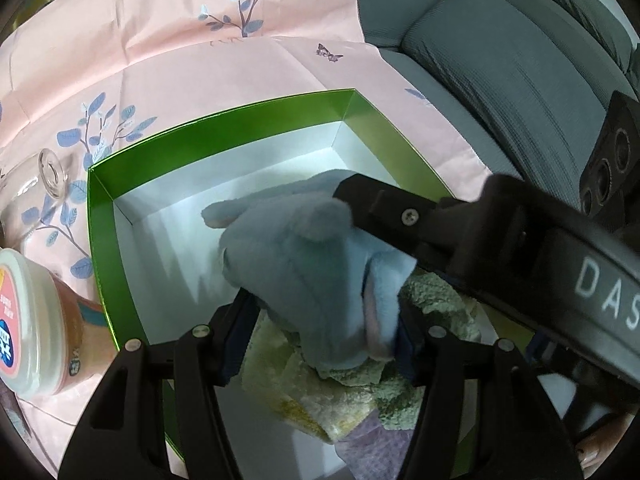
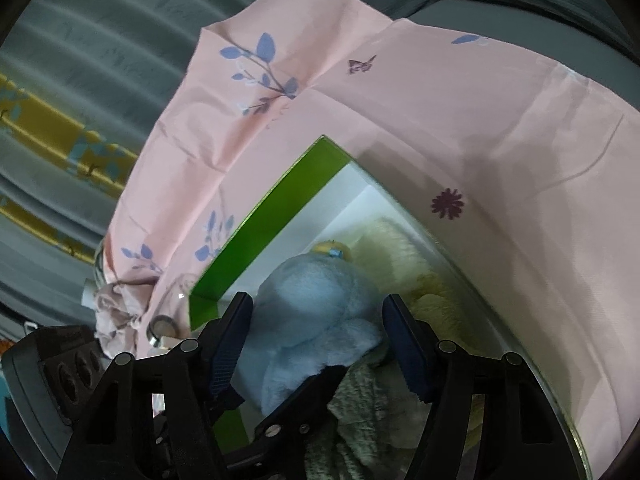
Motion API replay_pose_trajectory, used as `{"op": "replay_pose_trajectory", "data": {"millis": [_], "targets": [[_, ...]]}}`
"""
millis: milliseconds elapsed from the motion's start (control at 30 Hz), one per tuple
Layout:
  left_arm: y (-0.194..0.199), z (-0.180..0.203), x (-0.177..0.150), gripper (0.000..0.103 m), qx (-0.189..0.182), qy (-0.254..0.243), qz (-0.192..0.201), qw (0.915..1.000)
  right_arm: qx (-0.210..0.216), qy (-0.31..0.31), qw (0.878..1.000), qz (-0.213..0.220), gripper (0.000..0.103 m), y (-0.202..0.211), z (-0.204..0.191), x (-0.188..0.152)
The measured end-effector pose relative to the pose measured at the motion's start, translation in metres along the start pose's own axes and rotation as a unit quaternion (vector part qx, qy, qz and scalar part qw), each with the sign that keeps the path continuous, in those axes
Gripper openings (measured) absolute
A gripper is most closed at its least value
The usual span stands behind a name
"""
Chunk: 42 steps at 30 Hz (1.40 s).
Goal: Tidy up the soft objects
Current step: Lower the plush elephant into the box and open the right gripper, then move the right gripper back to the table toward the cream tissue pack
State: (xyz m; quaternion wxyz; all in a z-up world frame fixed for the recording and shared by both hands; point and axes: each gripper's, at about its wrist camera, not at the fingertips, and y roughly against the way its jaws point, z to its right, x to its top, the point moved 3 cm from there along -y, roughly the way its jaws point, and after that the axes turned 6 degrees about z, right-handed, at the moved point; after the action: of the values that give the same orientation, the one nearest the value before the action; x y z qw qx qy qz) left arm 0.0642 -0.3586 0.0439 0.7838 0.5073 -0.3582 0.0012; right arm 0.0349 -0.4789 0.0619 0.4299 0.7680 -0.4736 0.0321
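Observation:
A pale blue plush toy (image 1: 304, 264) hangs inside a green box (image 1: 224, 114) with a white inside. My left gripper (image 1: 324, 312) is shut on the toy's lower end, a pad pressed on each side. From the right, my right gripper reaches in and one of its fingers (image 1: 380, 208) lies against the toy's ear. In the right wrist view the plush toy (image 2: 316, 304) fills the gap of my right gripper (image 2: 316, 302) and both pads touch it. Folded yellow (image 1: 304, 400), green (image 1: 432, 296) and purple (image 1: 372, 452) towels lie in the box beneath the toy.
The box (image 2: 272, 220) sits on a pink floral cloth (image 1: 200, 60). A white-lidded jar (image 1: 32, 320) and a clear glass (image 1: 52, 172) stand left of the box. Grey sofa cushions (image 1: 500, 80) rise behind on the right. A cream fluffy item (image 2: 384, 240) lies in the box's far corner.

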Motion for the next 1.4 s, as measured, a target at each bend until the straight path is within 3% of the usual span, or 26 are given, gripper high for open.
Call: {"op": "replay_pose_trajectory", "data": {"millis": [300, 367, 433, 700, 767, 900, 967, 1133, 1400], "targets": [[0.025, 0.005, -0.004, 0.064, 0.029, -0.033, 0.029, 0.9986, 0.003, 0.007, 1.0, 0.012, 0.069, 0.016, -0.005, -0.002], [0.032, 0.003, -0.006, 0.072, 0.033, -0.033, 0.035, 0.9983, -0.007, 0.017, 0.999, 0.026, 0.074, 0.023, -0.008, -0.004], [0.044, 0.001, -0.008, 0.074, 0.031, -0.035, 0.044, 0.9979, -0.026, 0.03, 0.998, 0.045, 0.076, 0.033, -0.011, -0.005], [0.093, -0.006, -0.019, 0.087, 0.021, -0.022, 0.085, 0.9959, -0.02, 0.053, 0.994, 0.089, 0.077, 0.068, -0.032, -0.013], [0.106, -0.006, -0.023, 0.089, 0.021, -0.026, 0.101, 0.9944, -0.021, 0.066, 0.993, 0.097, 0.09, 0.076, -0.04, -0.016], [0.131, -0.011, -0.032, 0.094, 0.023, -0.031, 0.121, 0.9919, -0.021, 0.091, 0.989, 0.11, 0.096, 0.086, -0.057, -0.022], [0.143, -0.02, -0.039, 0.102, 0.025, -0.023, 0.136, 0.9901, -0.023, 0.104, 0.988, 0.111, 0.098, 0.087, -0.065, -0.026], [0.165, -0.056, -0.055, 0.102, 0.046, 0.021, 0.15, 0.9874, -0.02, 0.138, 0.985, 0.098, 0.098, 0.08, -0.09, -0.04], [0.196, -0.109, -0.085, 0.102, 0.109, 0.073, 0.169, 0.9769, -0.015, 0.192, 0.976, 0.098, 0.098, 0.078, -0.133, -0.064]]}}
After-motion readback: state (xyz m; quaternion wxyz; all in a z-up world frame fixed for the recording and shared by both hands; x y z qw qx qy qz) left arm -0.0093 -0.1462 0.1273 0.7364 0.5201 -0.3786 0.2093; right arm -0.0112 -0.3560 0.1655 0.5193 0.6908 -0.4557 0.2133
